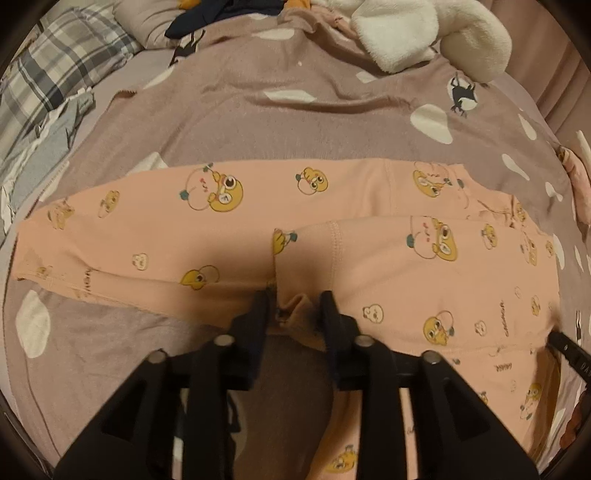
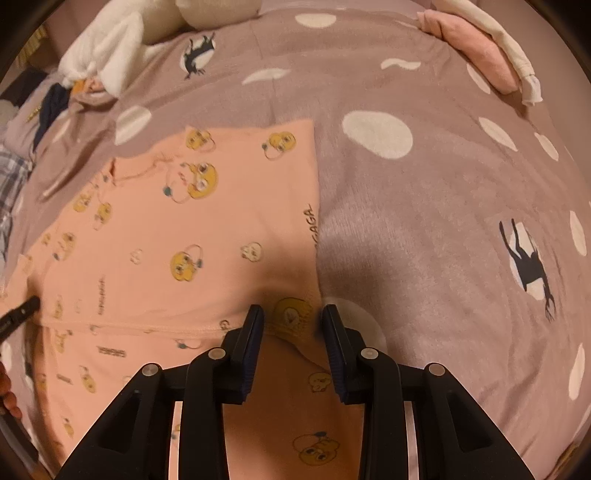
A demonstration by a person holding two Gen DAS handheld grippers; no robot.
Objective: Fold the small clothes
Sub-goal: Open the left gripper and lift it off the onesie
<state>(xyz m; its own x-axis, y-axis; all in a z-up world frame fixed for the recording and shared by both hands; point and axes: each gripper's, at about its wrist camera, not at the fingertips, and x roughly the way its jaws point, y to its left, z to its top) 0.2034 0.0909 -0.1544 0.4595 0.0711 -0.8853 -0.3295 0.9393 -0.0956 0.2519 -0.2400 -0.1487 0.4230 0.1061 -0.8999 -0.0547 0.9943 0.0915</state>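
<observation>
A small pink garment with yellow duck prints (image 1: 240, 236) lies partly folded on a mauve blanket (image 1: 258, 118). My left gripper (image 1: 294, 308) is shut on a bunched fold of the pink garment at its near edge. In the right wrist view the same garment (image 2: 184, 240) fills the left half, its straight right edge running down to my right gripper (image 2: 293, 321), which is shut on the garment's hem at a duck print. The tip of the other gripper shows at the far left (image 2: 18, 314).
The blanket (image 2: 424, 229) has white spots and black deer figures. White fleece clothes (image 1: 424, 33) and dark clothes (image 1: 207, 14) are piled at the far edge. A plaid cloth (image 1: 48, 74) lies left. A folded pink item (image 2: 476, 48) lies far right.
</observation>
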